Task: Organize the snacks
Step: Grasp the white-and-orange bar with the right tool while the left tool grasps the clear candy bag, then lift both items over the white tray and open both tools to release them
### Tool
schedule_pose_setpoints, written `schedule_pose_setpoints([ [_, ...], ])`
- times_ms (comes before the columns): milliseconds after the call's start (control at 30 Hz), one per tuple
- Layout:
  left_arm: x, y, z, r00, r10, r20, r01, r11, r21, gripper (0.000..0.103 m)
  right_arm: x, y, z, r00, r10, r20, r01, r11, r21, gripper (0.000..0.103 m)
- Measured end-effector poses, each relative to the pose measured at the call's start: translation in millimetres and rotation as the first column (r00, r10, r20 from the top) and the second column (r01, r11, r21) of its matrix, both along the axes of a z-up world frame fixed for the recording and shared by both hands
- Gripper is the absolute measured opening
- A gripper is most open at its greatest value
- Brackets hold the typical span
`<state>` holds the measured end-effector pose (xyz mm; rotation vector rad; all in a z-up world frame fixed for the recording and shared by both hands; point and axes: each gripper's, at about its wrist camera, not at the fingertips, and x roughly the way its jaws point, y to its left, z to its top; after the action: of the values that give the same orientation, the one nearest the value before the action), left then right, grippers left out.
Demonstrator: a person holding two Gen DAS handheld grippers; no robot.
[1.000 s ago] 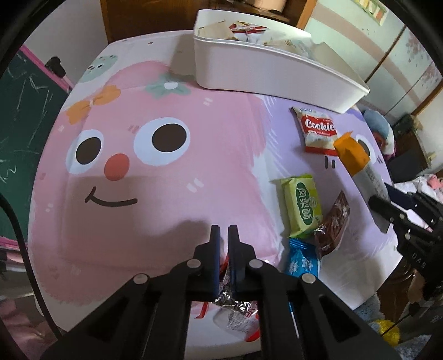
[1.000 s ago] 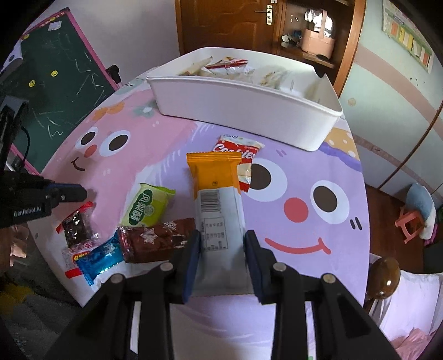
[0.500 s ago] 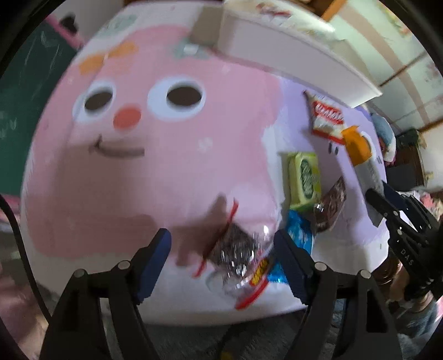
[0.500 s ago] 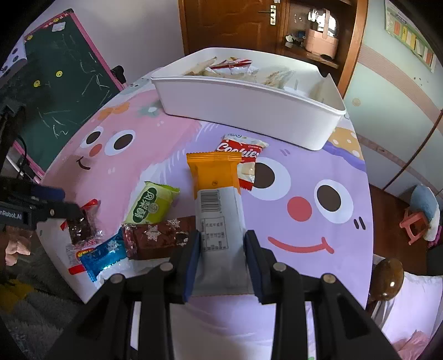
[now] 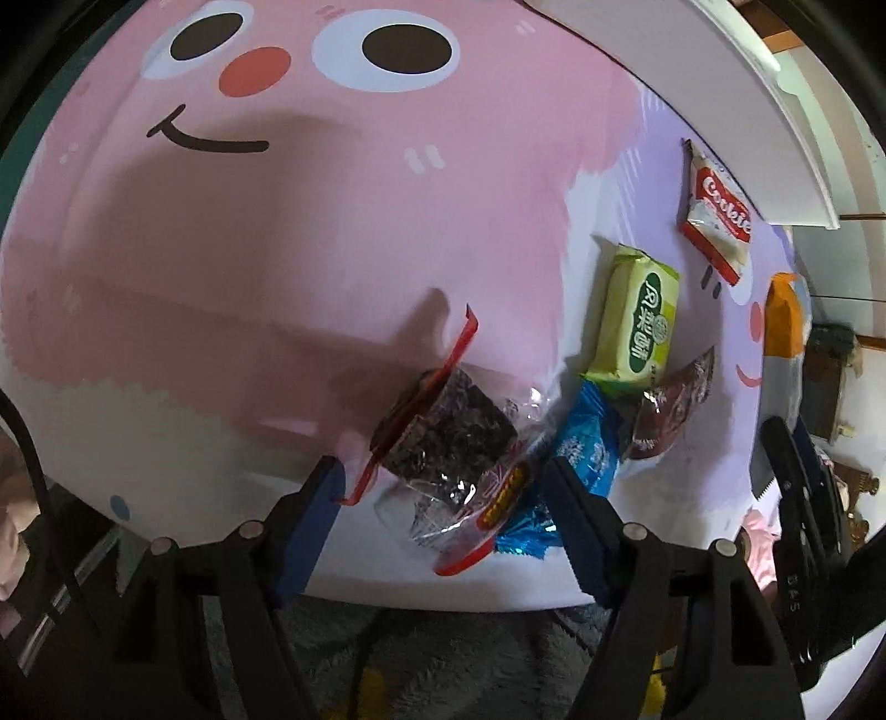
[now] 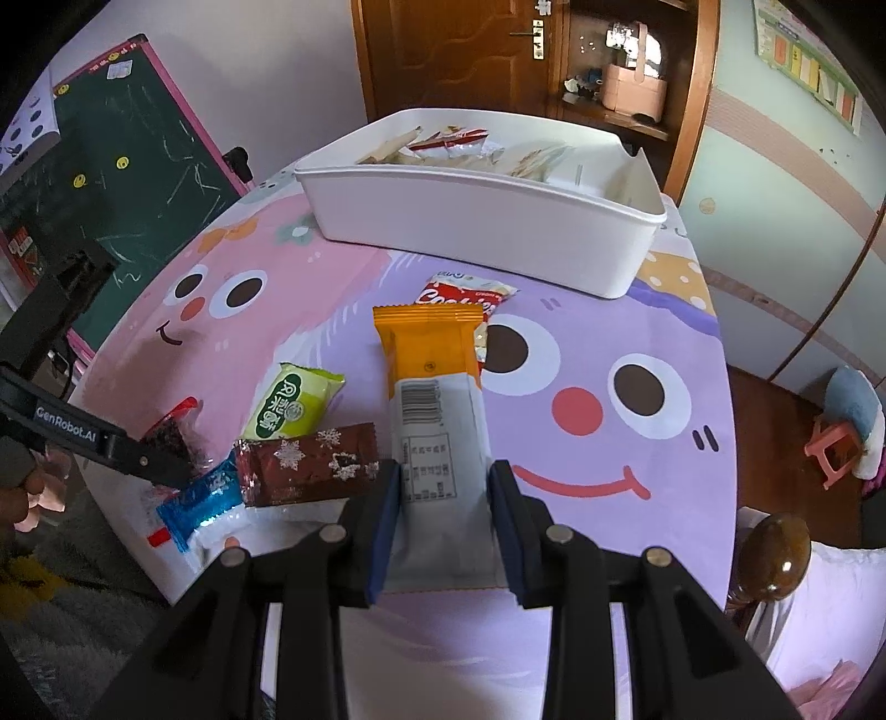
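Currently the left tool is closing, unclamped, around the clear-wrapped dark snack; the right tool clamps the orange-white packet. Slippery film could slip free near the desk edge.

Child's room at home, chalkboard, cartoon tablecloth, wooden door

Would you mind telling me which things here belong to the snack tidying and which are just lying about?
Belongs to the job:
- white bin
- orange-and-white packet
- Cookies packet
- green packet
- brown snowflake packet
- blue packet
- clear-wrapped dark snack

Just lying about:
- chalkboard
- pink basket
- small pink stool
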<state>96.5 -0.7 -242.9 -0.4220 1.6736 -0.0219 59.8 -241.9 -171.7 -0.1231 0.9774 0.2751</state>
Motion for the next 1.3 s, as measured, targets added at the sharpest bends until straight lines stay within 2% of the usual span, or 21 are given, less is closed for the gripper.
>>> schedule_pose_setpoints([
  [167,5.0,-5.2,1.9,1.000,0.002,-0.006,-0.002,0.999,0.036,0.071,1.1,-0.8,-3.4,1.000,0.003,-0.011,-0.003,1.000,0.009,0.033],
  [367,17.6,-18.6,6.7,0.999,-0.051,0.020,0.049,0.994,0.098,0.066,-0.6,-1.9,-2.5,1.000,0.010,-0.009,-0.009,0.999,0.031,0.033],
  [633,40.5,-44.5,16.0,0.989,-0.133,0.062,0.125,0.985,0.119,0.060,0.3,-4.8,-4.8,1.000,-0.001,-0.022,0.002,0.999,0.039,0.033],
  [667,42.8,-47.4,17.3,0.987,-0.144,0.071,0.135,0.984,0.118,0.058,0.7,-5.5,-5.8,1.000,-0.003,-0.026,0.004,0.999,0.042,0.033],
  [700,44.6,-50.9,19.1,0.984,-0.155,0.084,0.145,0.983,0.114,0.053,0.9,-5.6,-6.7,1.000,-0.005,-0.030,0.007,0.999,0.041,0.033],
  [733,44.2,-52.0,20.9,0.981,-0.166,0.097,0.155,0.982,0.110,0.049,1.0,-5.5,-7.2,0.999,-0.009,-0.031,0.010,0.999,0.039,0.033],
  [800,44.1,-52.5,24.2,0.975,-0.185,0.126,0.172,0.979,0.106,0.048,1.0,-5.6,-7.9,0.999,-0.012,-0.033,0.013,0.999,0.040,0.033],
  [867,43.2,-53.0,29.5,0.966,-0.179,0.187,0.169,0.983,0.070,0.039,1.8,-5.8,-7.8,0.999,-0.014,-0.033,0.016,0.999,0.041,0.033],
  [900,43.0,-51.3,34.7,0.958,-0.170,0.232,0.165,0.985,0.042,0.029,1.8,-5.6,-7.6,0.999,-0.015,-0.031,0.017,0.999,0.040,0.033],
  [933,42.3,-48.6,41.4,0.952,-0.168,0.255,0.166,0.986,0.027,0.026,1.4,-5.1,-7.4,0.999,-0.016,-0.031,0.017,0.999,0.040,0.033],
  [1033,41.0,-48.5,46.2,0.935,-0.180,0.305,0.177,0.983,0.037,0.025,2.0,-4.8,-7.1,0.999,-0.015,-0.031,0.016,0.999,0.038,0.033],
  [1133,34.9,-43.3,41.9,0.928,-0.169,0.333,0.174,0.985,0.016,0.025,1.5,-3.0,-4.8,1.000,-0.011,-0.023,0.012,0.999,0.038,0.033],
  [1300,29.3,-31.0,38.1,0.888,-0.213,0.407,0.198,0.977,0.079,0.024,0.2,1.3,-1.3,1.000,-0.004,-0.013,0.004,1.000,0.026,0.033],
])
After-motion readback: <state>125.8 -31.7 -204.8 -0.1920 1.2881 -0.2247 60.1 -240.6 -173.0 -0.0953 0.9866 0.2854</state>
